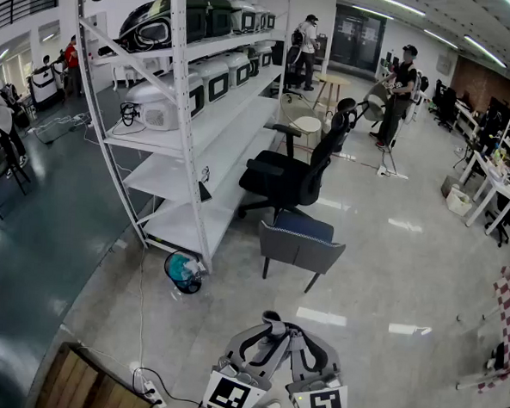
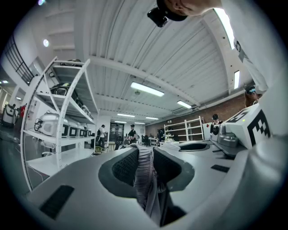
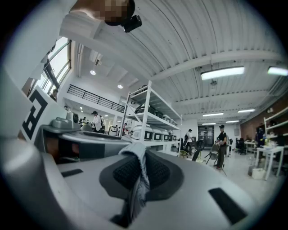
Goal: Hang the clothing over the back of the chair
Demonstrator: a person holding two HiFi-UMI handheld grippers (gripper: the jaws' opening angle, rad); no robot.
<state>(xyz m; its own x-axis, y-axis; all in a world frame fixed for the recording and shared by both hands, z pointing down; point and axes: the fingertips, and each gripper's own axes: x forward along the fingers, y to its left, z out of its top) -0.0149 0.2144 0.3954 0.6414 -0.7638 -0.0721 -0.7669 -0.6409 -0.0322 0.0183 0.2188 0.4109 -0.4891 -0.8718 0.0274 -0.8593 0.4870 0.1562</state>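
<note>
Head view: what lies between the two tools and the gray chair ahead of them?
Only bare glossy floor lies between the left tool, the right tool and the gray chair; the head view shows it. Both tools pinch cloth.

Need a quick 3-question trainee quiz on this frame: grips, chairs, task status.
1. True or false: the left gripper and the right gripper are each shut on the grey clothing.
2. Multiple choice: in the head view, which chair stands nearest the grippers?
A. the black office chair
B. the grey chair with the blue seat
C. a red stool
3. Short answer: does any clothing hang over the grey chair's back yet?

Key: 1 true; 2 B; 3 no, its back is bare and the clothing is in the jaws of both grippers.
</note>
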